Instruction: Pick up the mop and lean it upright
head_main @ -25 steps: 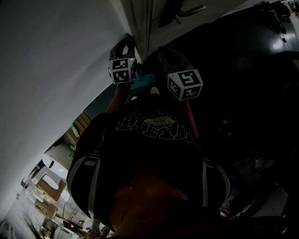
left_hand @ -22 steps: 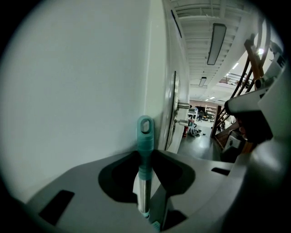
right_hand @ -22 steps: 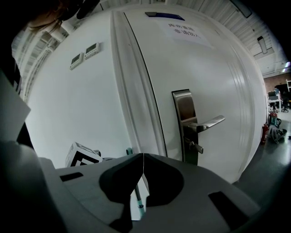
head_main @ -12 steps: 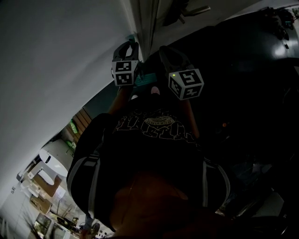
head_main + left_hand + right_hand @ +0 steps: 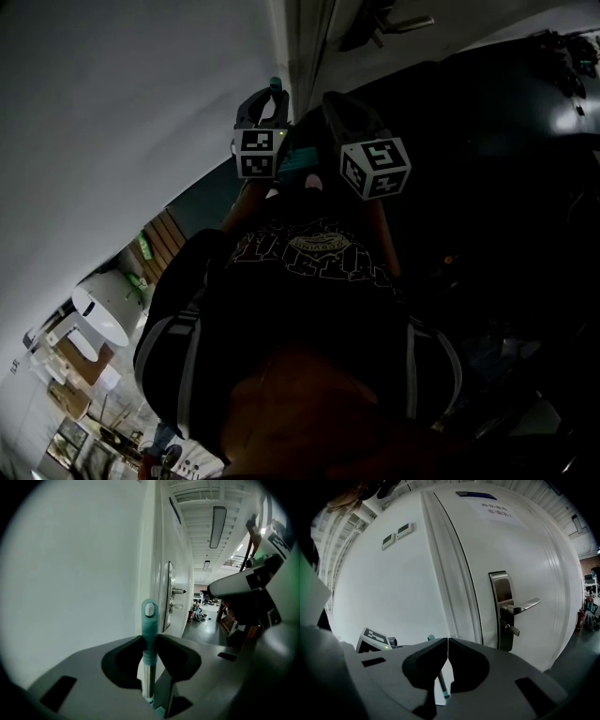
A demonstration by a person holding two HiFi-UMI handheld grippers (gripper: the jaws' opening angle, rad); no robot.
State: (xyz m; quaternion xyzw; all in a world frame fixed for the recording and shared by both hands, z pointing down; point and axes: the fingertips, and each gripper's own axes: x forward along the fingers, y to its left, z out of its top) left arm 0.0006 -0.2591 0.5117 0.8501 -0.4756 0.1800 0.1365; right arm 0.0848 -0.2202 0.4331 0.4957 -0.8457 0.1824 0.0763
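GRIP: my left claw (image 5: 149, 641) is pinching mop handle (image 5: 149, 616) | my right claw (image 5: 448, 644) is sitting pressed together, empty | RISK: handle likely toppling if releasing before wall (image 5: 70, 573) contact.

Place: industrial hall or lab corridor.
Ahead of right gripper (image 5: 448, 641): white door (image 5: 525, 545), steel lever handle (image 5: 526, 605) are seen.
Above left gripper (image 5: 149, 641): ribbed ceiling (image 5: 197, 506), strip lights (image 5: 218, 526).

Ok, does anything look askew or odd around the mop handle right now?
Nothing stands out. The silver mop pole with its teal cap sits straight in the left gripper's jaws, in line with the edge of the white door, near the white wall. The right gripper's jaws are together and hold nothing.
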